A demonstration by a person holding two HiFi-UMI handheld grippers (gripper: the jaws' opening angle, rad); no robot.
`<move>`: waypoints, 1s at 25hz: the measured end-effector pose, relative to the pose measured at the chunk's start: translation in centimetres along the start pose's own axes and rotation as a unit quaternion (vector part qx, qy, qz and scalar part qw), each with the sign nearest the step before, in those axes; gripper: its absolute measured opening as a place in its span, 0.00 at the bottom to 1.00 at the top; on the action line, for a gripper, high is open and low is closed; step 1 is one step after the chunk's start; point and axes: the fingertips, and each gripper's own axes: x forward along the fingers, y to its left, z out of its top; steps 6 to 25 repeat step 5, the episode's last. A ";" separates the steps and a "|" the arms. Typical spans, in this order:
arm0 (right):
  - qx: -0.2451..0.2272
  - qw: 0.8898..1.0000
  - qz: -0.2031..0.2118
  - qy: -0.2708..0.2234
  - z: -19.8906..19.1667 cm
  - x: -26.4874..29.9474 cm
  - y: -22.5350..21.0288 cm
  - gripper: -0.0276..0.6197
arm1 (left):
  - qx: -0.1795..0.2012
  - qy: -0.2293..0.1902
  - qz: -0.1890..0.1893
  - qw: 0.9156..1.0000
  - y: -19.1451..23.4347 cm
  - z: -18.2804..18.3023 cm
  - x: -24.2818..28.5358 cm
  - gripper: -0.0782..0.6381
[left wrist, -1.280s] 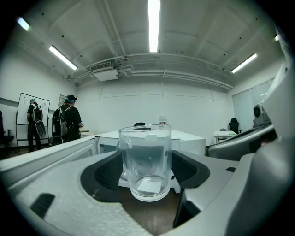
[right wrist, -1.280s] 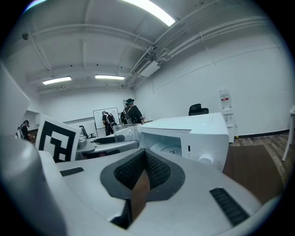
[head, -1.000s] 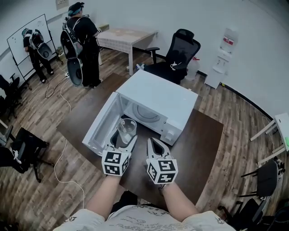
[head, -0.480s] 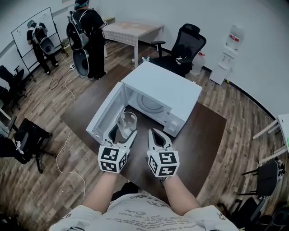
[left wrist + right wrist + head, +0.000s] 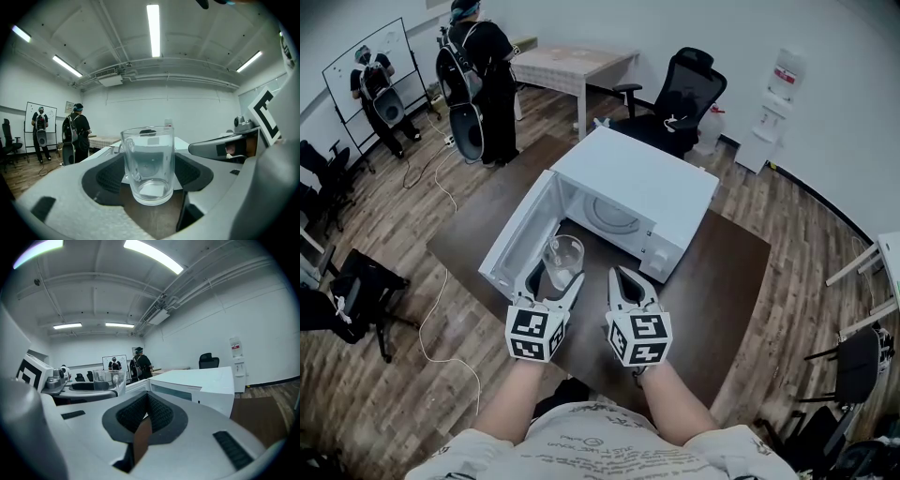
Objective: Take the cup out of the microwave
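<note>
Clamping cup, left gripper | microwave door open alongside, apparently apart

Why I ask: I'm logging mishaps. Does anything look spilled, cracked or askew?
Nothing stands out. The glass cup stands upright and whole in the left claw, no spill shows, and the microwave simply has its door open.
</note>
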 end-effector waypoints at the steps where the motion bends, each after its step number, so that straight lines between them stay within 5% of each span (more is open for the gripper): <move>1: 0.000 1.000 0.000 0.001 0.0 0.0 -0.1 0.06 | -0.001 -0.001 0.000 1.000 0.0 0.0 0.0 0.57; 25: 0.000 1.000 -0.001 0.002 -0.1 0.1 -0.4 0.06 | -0.005 -0.004 -0.003 1.000 -0.2 0.1 0.2 0.57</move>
